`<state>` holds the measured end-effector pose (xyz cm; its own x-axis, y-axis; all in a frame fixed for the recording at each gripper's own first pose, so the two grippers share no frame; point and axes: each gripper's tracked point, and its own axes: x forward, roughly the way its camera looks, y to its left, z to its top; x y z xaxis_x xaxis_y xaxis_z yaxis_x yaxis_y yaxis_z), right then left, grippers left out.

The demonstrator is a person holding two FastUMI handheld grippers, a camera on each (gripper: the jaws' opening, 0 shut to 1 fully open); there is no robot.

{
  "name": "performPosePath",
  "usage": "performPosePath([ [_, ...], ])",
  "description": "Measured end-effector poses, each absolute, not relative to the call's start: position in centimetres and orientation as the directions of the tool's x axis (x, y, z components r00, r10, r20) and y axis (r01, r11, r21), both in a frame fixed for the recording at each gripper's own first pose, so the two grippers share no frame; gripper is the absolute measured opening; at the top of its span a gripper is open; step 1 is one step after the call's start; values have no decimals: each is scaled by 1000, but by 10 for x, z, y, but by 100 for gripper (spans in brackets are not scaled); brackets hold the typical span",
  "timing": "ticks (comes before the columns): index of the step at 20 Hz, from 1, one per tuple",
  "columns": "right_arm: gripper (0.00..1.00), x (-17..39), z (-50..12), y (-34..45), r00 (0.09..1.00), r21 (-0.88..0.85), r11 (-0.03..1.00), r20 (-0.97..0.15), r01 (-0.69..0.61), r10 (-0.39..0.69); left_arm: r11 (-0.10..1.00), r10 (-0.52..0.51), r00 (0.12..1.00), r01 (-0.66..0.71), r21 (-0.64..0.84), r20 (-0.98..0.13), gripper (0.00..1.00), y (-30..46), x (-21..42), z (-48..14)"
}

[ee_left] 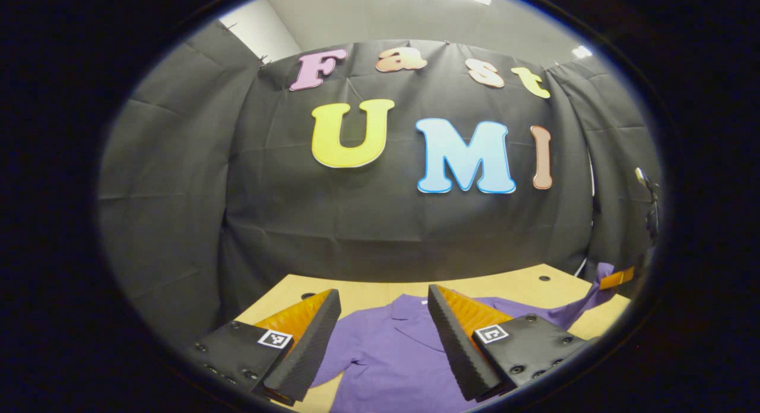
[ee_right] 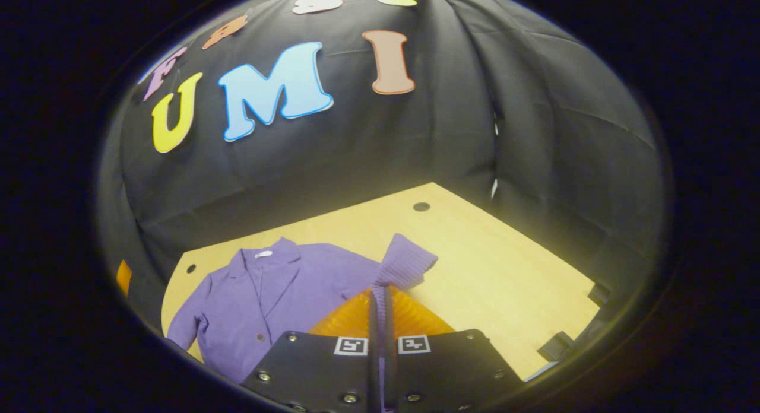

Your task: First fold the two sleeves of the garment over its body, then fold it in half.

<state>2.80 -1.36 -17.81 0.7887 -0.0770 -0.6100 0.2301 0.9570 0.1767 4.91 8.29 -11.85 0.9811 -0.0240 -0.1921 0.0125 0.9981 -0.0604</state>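
Fingers, right (ee_right: 380, 306): we've got them clamped on the purple sleeve cuff (ee_right: 406, 261), lifted.
Fingers, left (ee_left: 383, 336): spread apart above the jacket (ee_left: 392, 353) on the counter (ee_left: 510, 285).

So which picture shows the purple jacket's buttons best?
The right gripper view: the purple jacket lies open toward the camera, and its buttons show down the front. In the left gripper view, the left gripper covers part of the front.

A pale wooden counter (ee_right: 504, 270) with small dark holes (ee_right: 421, 206) near its far edge; black cloth wall (ee_right: 534, 134) behind.
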Motion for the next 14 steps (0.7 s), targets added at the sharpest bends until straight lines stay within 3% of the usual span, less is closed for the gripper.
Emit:
performPosePath([
  [14,4,157,-172,158,818,209,974,-543,-88,191,984,140,955,-163,-69,-263,99,179,39,-156],
])
